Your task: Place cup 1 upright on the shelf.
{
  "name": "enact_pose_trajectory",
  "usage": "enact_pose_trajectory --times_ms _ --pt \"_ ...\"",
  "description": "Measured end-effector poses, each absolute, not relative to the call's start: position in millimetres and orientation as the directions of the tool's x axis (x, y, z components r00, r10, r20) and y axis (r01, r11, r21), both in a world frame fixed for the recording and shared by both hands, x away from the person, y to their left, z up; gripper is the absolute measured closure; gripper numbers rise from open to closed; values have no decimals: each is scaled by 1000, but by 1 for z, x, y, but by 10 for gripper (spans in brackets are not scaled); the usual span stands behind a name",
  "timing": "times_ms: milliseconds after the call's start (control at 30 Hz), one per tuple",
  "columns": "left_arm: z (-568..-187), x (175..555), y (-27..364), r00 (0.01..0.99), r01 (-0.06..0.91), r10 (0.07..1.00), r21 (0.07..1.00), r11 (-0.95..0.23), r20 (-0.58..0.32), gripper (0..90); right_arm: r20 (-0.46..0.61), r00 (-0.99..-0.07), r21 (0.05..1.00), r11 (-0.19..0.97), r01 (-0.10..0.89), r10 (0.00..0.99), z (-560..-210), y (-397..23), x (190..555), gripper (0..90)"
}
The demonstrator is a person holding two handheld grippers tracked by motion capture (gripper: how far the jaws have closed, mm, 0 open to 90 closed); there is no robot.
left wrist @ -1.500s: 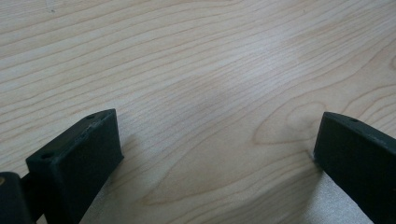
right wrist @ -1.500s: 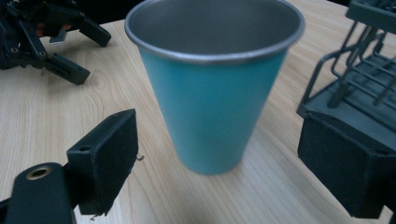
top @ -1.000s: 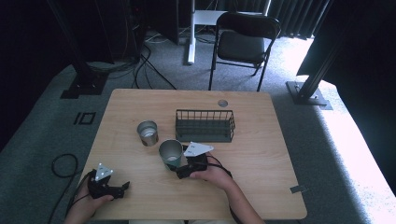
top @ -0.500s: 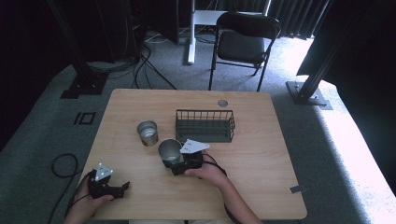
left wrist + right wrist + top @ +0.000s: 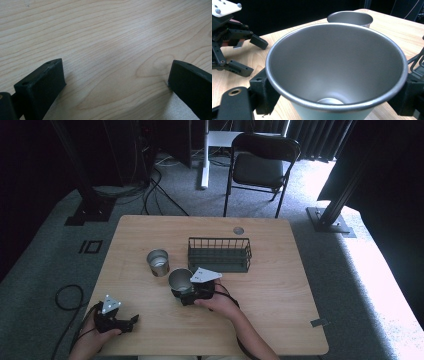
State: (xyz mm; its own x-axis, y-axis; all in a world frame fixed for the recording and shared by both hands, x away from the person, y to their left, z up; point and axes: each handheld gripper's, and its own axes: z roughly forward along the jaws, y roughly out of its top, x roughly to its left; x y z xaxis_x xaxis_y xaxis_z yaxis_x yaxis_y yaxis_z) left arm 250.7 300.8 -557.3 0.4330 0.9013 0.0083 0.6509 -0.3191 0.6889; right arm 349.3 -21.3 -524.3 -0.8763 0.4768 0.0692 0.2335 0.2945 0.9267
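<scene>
The right tool [image 5: 186, 295] is clamping a smooth, brushed-metal cup [image 5: 180, 280] between its two blocky black jaws, one pressing on each side of the tapered wall just under the rolled rim. In the right gripper view the cup [image 5: 337, 67] is standing upright with its round mouth open toward the camera, a small flat base showing at the bottom. A second metal cup [image 5: 158, 262] of the same cylindrical kind is standing just beyond the held one, apart from it. A dark wire basket [image 5: 219, 254] is sitting just beside the right tool. The left tool [image 5: 131, 320] is resting well apart on the pale, wood-grained counter [image 5: 280, 285], its matte jaws spread wide over bare wood.
</scene>
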Motion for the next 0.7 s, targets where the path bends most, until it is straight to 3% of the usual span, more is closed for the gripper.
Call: enact_pose_trajectory --times_ms 700 --pt "-557 251 301 433 651 901 689 -319 9 15 52 -883 934 291 209 467 -475 -25 345 138"
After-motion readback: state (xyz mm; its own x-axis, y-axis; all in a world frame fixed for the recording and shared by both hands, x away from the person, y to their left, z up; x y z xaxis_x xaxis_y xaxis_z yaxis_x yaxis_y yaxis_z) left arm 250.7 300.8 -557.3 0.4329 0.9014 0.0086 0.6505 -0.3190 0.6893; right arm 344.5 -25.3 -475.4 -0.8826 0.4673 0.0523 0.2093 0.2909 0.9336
